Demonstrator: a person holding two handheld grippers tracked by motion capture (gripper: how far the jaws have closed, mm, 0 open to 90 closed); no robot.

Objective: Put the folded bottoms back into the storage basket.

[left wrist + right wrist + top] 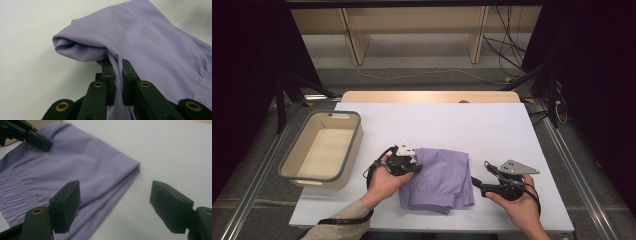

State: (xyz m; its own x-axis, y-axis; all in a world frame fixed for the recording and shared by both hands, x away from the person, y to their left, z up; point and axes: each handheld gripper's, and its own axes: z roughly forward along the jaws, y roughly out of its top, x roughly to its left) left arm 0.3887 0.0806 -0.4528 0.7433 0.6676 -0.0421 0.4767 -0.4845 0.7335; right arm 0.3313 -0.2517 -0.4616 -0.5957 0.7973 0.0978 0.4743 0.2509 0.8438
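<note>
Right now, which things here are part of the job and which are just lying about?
In the job:
purple garment, folded on the table
left gripper, shut on its edge
right gripper, open beside it

Lying about:
empty bin
wooden shelf
floor cables

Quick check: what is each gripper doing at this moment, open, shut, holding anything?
Left gripper: shut on a pinched edge of the folded lilac fabric garment.
Right gripper: open, holding nothing, jaws spread beside the garment's edge.
</note>
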